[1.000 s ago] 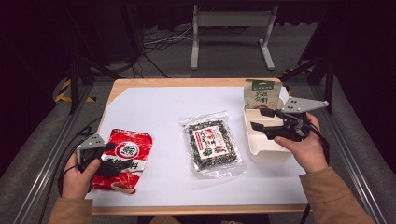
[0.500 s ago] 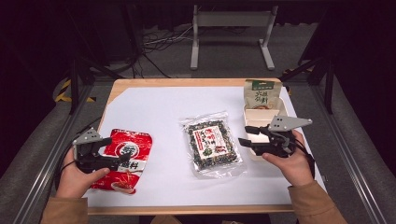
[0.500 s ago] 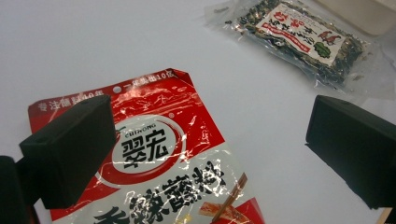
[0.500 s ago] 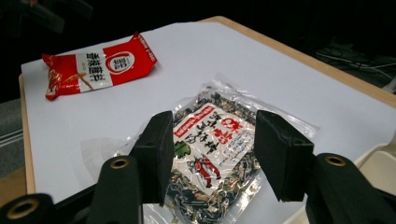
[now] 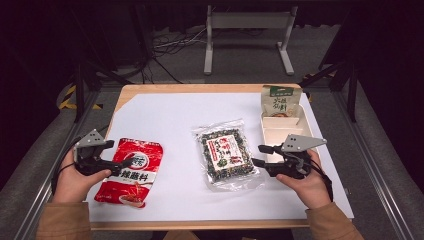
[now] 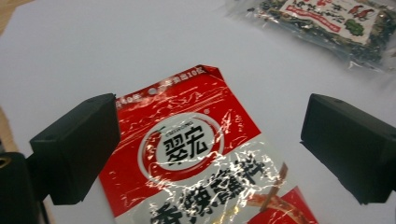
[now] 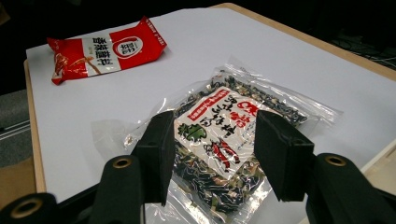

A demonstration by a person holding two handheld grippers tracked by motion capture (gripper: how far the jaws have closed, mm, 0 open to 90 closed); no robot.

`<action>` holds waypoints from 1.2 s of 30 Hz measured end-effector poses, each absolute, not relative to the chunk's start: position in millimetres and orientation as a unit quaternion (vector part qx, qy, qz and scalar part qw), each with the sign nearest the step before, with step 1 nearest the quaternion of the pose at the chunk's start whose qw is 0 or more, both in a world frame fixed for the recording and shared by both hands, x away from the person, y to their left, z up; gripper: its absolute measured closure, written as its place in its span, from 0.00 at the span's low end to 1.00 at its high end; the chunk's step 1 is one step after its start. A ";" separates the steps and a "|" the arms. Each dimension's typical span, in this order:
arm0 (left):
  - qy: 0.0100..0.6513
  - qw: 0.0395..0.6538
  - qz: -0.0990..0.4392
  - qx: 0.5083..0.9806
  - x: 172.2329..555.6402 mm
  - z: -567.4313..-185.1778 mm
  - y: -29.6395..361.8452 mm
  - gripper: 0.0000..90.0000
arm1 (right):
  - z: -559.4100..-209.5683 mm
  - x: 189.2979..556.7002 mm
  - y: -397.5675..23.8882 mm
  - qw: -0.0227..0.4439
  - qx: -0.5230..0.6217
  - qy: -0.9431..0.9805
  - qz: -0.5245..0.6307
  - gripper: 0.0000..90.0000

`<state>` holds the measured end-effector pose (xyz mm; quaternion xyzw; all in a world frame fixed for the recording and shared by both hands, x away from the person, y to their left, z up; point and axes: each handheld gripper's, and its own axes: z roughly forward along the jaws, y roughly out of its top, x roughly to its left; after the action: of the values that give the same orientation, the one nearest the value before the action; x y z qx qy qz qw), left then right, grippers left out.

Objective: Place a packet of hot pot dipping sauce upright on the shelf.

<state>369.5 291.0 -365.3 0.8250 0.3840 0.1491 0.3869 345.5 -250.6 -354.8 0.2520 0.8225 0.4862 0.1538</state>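
Observation:
A red seasoning packet [image 5: 131, 172] lies flat at the table's front left. My left gripper [image 5: 122, 154] hovers over its left part, open, nothing between the pads. In the left gripper view the packet [image 6: 196, 154] lies below the wide-apart jaws of that gripper [image 6: 212, 140]. A clear packet of dark dried seaweed [image 5: 226, 154] lies mid-table. My right gripper [image 5: 257, 155] points left at its right edge; its jaws have just been closing partway and now stand open. In the right gripper view the packet [image 7: 224, 135] lies beyond the gripper [image 7: 219, 154], untouched by the pads.
A beige compartment tray [image 5: 280, 131] sits at the right, just behind my right hand, with a green-and-white pouch [image 5: 280, 102] at its far end. A white sheet [image 5: 175, 115] covers the wooden table. A metal stand [image 5: 247, 30] is on the floor beyond.
My right gripper has come from above the tray down and to the left, to the seaweed packet's right edge. The left hand has shifted slightly away from the red packet's middle.

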 end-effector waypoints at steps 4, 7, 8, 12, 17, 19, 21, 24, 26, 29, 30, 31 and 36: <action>0.394 0.408 0.147 0.810 377.4 -360.5 295.7 0.09 | -358.2 347.2 -251.7 0.151 0.253 0.823 0.485 0.53; 0.398 0.394 0.154 0.814 382.7 -360.4 296.3 0.09 | -358.6 348.4 -251.2 0.151 0.254 0.823 0.485 0.52; 0.399 0.390 0.155 0.815 384.8 -360.6 296.2 0.10 | -358.7 348.8 -250.4 0.152 0.253 0.823 0.485 0.52; 0.409 0.391 0.149 0.811 392.6 -362.1 297.8 0.11 | -358.0 348.6 -247.7 0.159 0.246 0.823 0.486 0.50; 0.427 0.379 0.152 0.807 404.4 -369.3 301.5 0.12 | -357.4 348.0 -245.6 0.167 0.237 0.822 0.491 0.50; 0.428 0.377 0.144 0.809 410.3 -374.6 302.2 0.12 | -358.4 348.3 -245.2 0.167 0.236 0.822 0.490 0.50; 0.433 0.371 0.142 0.809 418.6 -382.3 303.1 0.10 | -359.5 348.6 -245.1 0.173 0.236 0.822 0.489 0.50; 0.446 0.365 0.147 0.804 428.0 -391.5 304.8 0.09 | -360.7 349.0 -244.8 0.173 0.235 0.823 0.487 0.50; 0.453 0.375 0.145 0.796 432.2 -398.5 304.4 0.10 | -360.3 348.7 -244.8 0.176 0.233 0.822 0.488 0.50; 0.457 0.376 0.136 0.795 436.8 -405.6 302.9 0.11 | -359.3 347.9 -244.8 0.182 0.231 0.820 0.492 0.51; 0.461 0.367 0.140 0.795 439.3 -408.2 303.5 0.11 | -359.1 347.9 -244.7 0.182 0.230 0.819 0.493 0.51; 0.467 0.364 0.143 0.793 441.4 -410.5 304.3 0.11 | -359.1 348.0 -244.4 0.183 0.230 0.818 0.494 0.52; 0.493 0.356 0.142 0.781 450.3 -422.3 310.6 0.10 | -360.3 347.7 -242.1 0.188 0.225 0.820 0.492 0.52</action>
<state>450.3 310.6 -422.3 0.7808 0.4931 0.1421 0.3564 347.7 -242.1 -360.3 0.2247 0.8198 0.4921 0.1876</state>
